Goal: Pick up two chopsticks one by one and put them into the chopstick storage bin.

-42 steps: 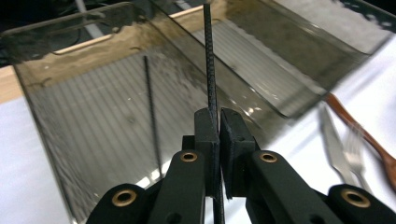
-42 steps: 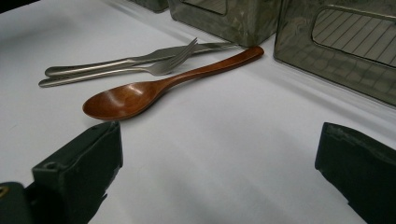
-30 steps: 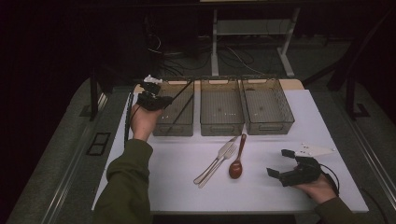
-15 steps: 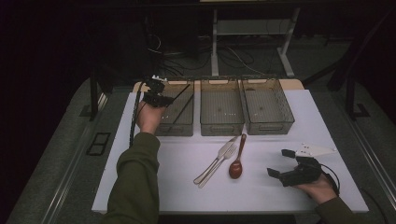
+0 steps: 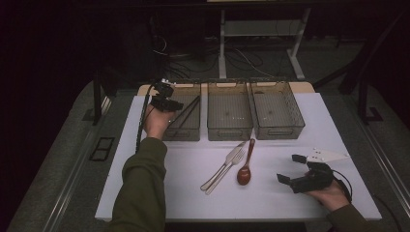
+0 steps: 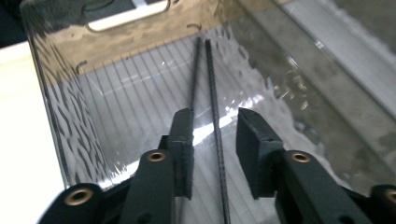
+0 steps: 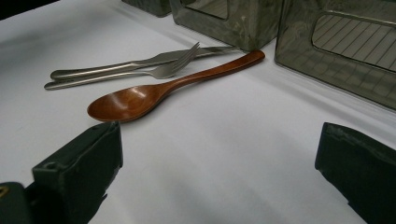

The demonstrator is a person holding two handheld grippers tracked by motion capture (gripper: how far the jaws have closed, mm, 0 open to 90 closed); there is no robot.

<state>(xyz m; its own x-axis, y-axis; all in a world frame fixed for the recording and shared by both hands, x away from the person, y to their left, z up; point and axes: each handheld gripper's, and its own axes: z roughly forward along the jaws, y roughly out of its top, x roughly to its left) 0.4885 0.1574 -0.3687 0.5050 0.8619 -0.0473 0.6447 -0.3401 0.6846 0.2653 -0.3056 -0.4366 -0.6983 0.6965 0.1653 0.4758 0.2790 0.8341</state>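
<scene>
Two black chopsticks (image 6: 212,116) lie in the leftmost of three clear bins (image 5: 186,129), where the left gripper (image 6: 215,128) hangs over them; its jaws have just been opening and stand apart, one stick running between them unpinched. On the white surface (image 5: 290,203) a knife (image 5: 223,164), fork (image 5: 227,166) and wooden spoon (image 5: 245,170) lie mid-front. At right, the right gripper (image 5: 293,169) rests wide open, empty.

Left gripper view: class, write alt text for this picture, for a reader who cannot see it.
Two black chopsticks lie in a clear bin, released, with the left gripper above them, jaws just opened and apart. One stick runs up the gap between the pads; the other passes behind the left pad.
</scene>
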